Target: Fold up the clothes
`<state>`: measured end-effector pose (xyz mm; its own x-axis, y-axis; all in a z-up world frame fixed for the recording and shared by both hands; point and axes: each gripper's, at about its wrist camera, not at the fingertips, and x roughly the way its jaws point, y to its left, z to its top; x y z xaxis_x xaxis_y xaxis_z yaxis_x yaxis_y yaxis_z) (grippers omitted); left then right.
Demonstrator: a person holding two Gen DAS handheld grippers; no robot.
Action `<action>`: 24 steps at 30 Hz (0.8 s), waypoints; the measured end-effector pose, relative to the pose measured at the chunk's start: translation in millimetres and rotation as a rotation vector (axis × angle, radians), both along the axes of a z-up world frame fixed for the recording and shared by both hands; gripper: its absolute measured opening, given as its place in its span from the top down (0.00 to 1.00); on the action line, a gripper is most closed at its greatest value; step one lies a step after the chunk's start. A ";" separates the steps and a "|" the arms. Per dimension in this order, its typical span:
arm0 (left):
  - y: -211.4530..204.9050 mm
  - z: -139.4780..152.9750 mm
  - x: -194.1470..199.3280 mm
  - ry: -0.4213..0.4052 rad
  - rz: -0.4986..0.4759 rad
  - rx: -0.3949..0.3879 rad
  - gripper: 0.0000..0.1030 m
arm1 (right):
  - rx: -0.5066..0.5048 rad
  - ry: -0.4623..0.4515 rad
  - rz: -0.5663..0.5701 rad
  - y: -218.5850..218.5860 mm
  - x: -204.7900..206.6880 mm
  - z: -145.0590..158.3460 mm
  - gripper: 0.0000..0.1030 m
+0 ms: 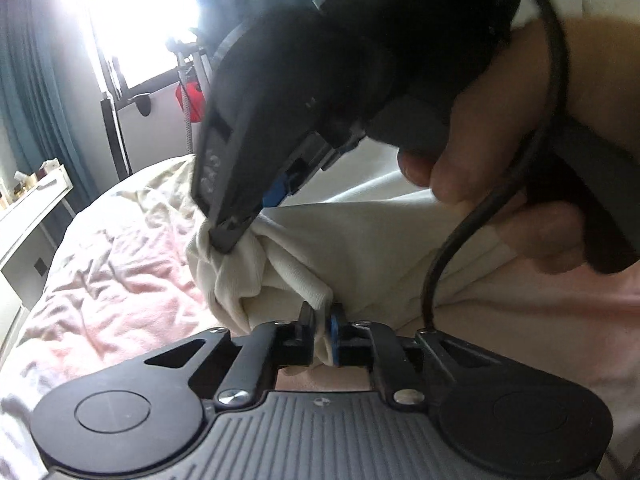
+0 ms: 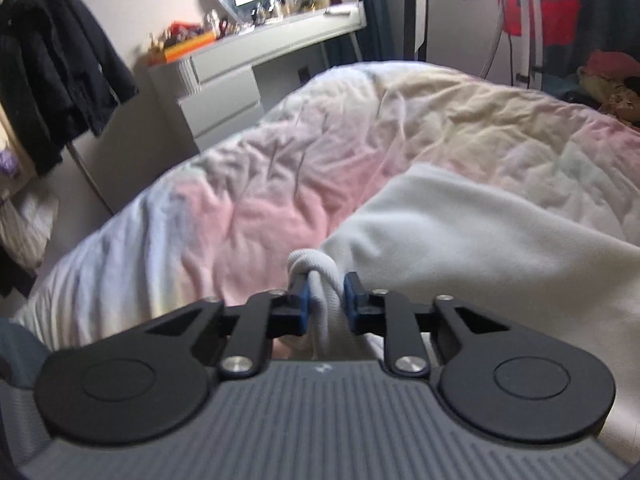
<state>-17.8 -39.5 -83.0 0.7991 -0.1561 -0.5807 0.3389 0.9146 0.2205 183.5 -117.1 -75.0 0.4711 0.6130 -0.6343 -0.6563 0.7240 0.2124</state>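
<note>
A cream garment (image 1: 360, 240) of soft ribbed knit lies bunched on the bed (image 2: 248, 184), whose quilt is crinkled cotton in washed-out pink, yellow and white. Both grippers hold this garment by the same gathered end.

In the left wrist view the left gripper (image 1: 321, 320) has its black jaws drawn nearly together, pinching a thin twisted fold of the cloth between blue pads. Just above that fold, the right gripper (image 1: 228, 236) comes down at a slant, its tapered dark tip buried in a knot of puckered fabric. A hand (image 1: 516, 168) wraps the right gripper's black handle, and a smooth black cable (image 1: 500, 200) loops down past it.

In the right wrist view the right gripper (image 2: 326, 300) is closed around a thick rolled hem of the garment, the roll bulging up between the fingers (image 2: 352, 288). From there the garment spreads away to the right across the quilt as a broad, smooth sheet.

Beyond the bed, to its far left, stands a white desk (image 2: 256, 60) with flat drawer fronts and a cluttered top, and a dark jacket (image 2: 52, 76) hangs limp left of it. Teal curtains (image 1: 44, 92) hang in long folds beside a bright window (image 1: 132, 16).
</note>
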 end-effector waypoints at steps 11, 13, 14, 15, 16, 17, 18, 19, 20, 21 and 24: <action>12.9 4.1 12.7 0.072 0.035 -0.091 0.96 | 0.082 0.039 -0.054 -7.1 10.9 -15.5 0.80; 13.4 4.9 14.9 0.074 0.037 -0.098 0.96 | 0.086 0.035 -0.056 -7.4 9.5 -14.8 0.80; 13.6 5.2 15.9 0.075 0.037 -0.100 0.96 | 0.090 0.035 -0.058 -7.8 8.6 -14.5 0.80; 13.9 5.5 17.0 0.076 0.038 -0.102 0.95 | 0.095 0.036 -0.060 -8.4 7.5 -14.2 0.80; 14.1 5.9 17.8 0.075 0.038 -0.102 0.95 | 0.102 0.036 -0.062 -9.3 6.3 -13.6 0.78; 14.3 6.6 18.5 0.072 0.038 -0.102 0.94 | 0.110 0.036 -0.063 -10.4 4.9 -12.7 0.77; 14.8 7.8 19.5 0.070 0.038 -0.106 0.93 | 0.121 0.039 -0.067 -12.3 3.8 -11.6 0.73; 15.5 9.3 20.4 0.068 0.039 -0.113 0.88 | 0.140 0.048 -0.077 -15.8 3.1 -10.1 0.67; 16.3 10.9 21.2 0.067 0.040 -0.121 0.83 | 0.162 0.060 -0.090 -20.0 2.5 -8.4 0.64; 17.4 13.0 21.7 0.062 0.040 -0.130 0.81 | 0.180 0.068 -0.105 -24.6 1.4 -6.6 0.52; 20.0 19.2 22.1 0.037 0.042 -0.146 0.61 | 0.220 0.067 -0.161 -41.8 -5.5 1.1 0.26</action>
